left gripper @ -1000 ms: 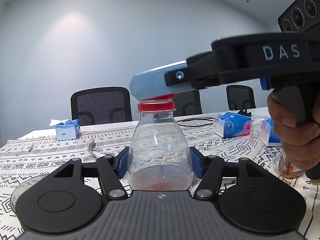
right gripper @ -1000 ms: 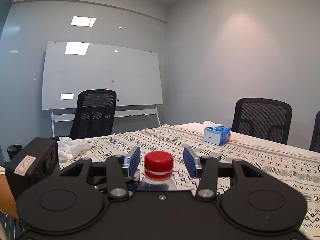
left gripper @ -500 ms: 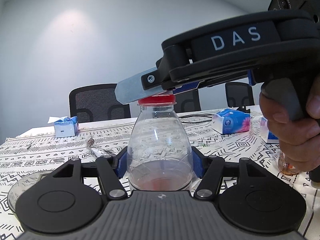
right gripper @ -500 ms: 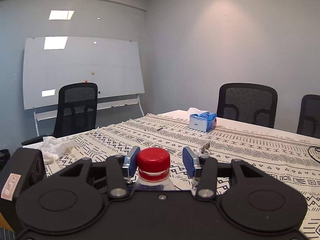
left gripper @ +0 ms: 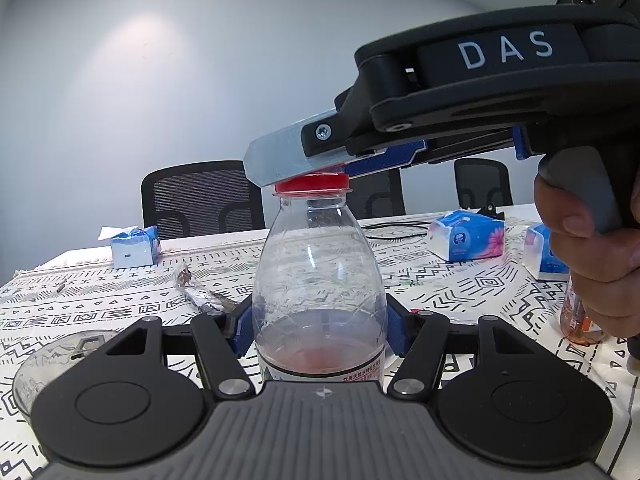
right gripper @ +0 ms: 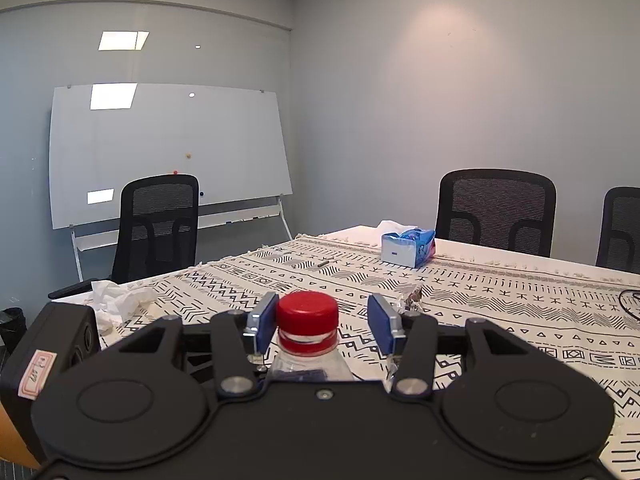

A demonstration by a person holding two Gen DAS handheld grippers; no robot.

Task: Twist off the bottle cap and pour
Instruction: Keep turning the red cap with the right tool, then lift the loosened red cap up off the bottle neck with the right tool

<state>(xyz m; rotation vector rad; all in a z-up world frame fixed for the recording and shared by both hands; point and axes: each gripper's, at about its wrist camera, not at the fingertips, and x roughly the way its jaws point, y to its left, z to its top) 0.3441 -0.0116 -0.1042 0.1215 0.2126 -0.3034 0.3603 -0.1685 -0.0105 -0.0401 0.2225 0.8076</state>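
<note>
While my left gripper (left gripper: 320, 332) clamps the light, thin-walled clear plastic bottle (left gripper: 320, 280), my right gripper (right gripper: 318, 324) brackets its ridged red cap (right gripper: 307, 312), unclosed.

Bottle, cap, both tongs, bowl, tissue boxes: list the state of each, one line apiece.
Bottle: upright, mostly empty, a little reddish liquid at the bottom.
Cap: still on the neck.
Left tongs: shut on the bottle's body.
Right tongs: open, straddling the cap, a gap on one side.
Glass bowl: looks empty.
Tissue boxes: open, tissue showing.
</note>
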